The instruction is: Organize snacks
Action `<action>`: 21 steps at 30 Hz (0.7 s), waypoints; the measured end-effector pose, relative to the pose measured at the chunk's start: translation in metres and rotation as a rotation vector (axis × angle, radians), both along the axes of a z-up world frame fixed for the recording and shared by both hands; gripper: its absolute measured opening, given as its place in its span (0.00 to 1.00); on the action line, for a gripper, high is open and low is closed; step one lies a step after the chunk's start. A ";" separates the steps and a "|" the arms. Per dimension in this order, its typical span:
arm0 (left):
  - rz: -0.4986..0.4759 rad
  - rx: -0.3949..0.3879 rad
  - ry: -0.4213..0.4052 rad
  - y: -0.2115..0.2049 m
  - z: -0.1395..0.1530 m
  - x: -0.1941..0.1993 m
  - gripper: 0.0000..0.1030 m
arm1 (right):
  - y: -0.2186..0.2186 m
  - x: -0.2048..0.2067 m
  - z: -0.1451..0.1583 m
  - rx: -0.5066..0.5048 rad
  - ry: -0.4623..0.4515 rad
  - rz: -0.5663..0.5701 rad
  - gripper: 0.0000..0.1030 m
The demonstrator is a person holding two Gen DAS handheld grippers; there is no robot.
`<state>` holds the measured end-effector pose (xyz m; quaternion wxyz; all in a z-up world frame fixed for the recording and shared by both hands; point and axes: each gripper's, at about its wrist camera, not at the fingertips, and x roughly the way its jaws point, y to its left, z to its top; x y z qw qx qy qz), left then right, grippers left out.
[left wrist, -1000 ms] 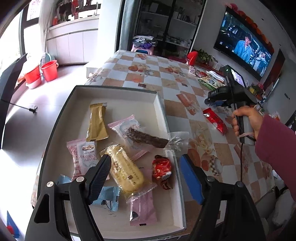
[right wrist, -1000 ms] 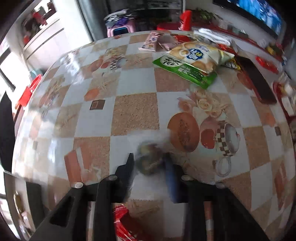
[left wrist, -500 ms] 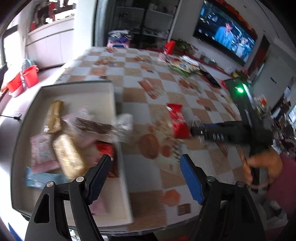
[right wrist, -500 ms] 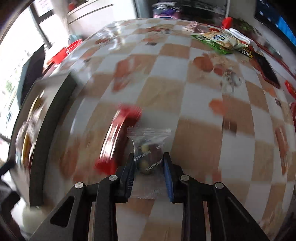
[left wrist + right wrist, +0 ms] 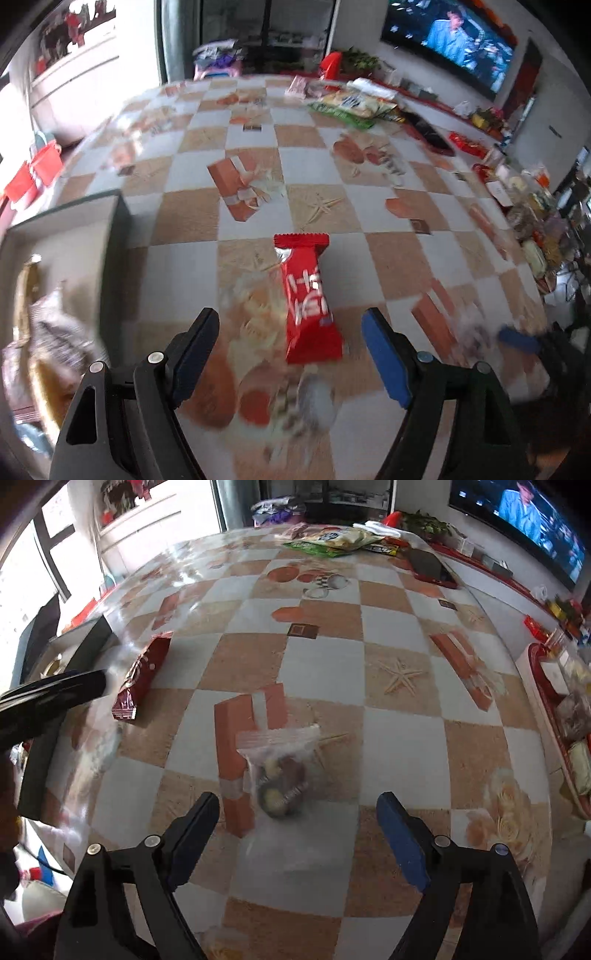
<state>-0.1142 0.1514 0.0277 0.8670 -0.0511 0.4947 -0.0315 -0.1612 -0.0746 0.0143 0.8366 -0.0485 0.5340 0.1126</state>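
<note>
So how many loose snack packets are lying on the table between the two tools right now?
2: a red packet ahead of the left tool, and a clear bag ahead of the right tool. Others may be hidden beneath the tools.

I see a desk chequered in tan and white, printed with orange boxes, starfish and fruit. On it lies a glossy red foil snack packet with white lettering. A clear plastic pouch shows yellow, dark red and brown pieces. My jaws carry blue pads on black arms. The tray has a dark grey rim and pale inside.
</note>
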 end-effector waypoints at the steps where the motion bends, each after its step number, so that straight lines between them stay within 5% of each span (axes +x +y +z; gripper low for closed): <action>1: 0.010 0.000 0.015 -0.001 -0.005 0.006 0.80 | -0.001 0.000 -0.001 0.002 0.002 -0.002 0.85; 4: 0.032 0.019 0.060 -0.007 -0.019 0.022 0.80 | 0.000 -0.001 -0.004 -0.016 -0.019 -0.001 0.85; 9: 0.008 0.126 0.024 -0.023 -0.025 0.025 0.83 | -0.001 0.005 -0.005 0.003 -0.027 -0.033 0.87; 11: 0.020 0.114 -0.009 -0.022 -0.027 0.021 0.84 | 0.000 0.008 -0.007 0.028 -0.014 -0.037 1.00; 21: 0.044 0.115 -0.073 -0.021 -0.032 0.020 0.99 | 0.009 -0.004 -0.014 -0.023 -0.131 -0.038 1.00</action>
